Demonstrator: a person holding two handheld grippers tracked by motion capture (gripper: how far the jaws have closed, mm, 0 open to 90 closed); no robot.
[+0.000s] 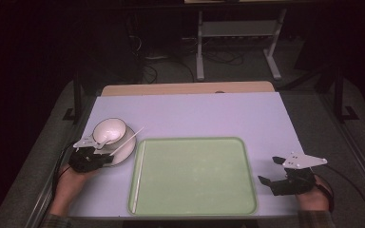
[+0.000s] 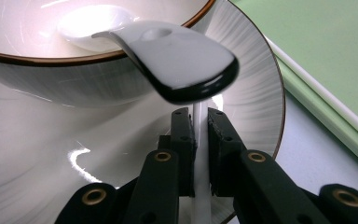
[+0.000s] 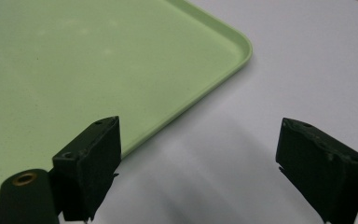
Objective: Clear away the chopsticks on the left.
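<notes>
Chopstick pinched by left gripper over plate holding spoon-filled bowl.

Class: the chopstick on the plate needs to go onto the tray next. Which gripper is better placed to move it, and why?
The left gripper. Its jaws are already shut on the chopstick lying on the plate. The right gripper hangs open on the far side of the tray.
</notes>
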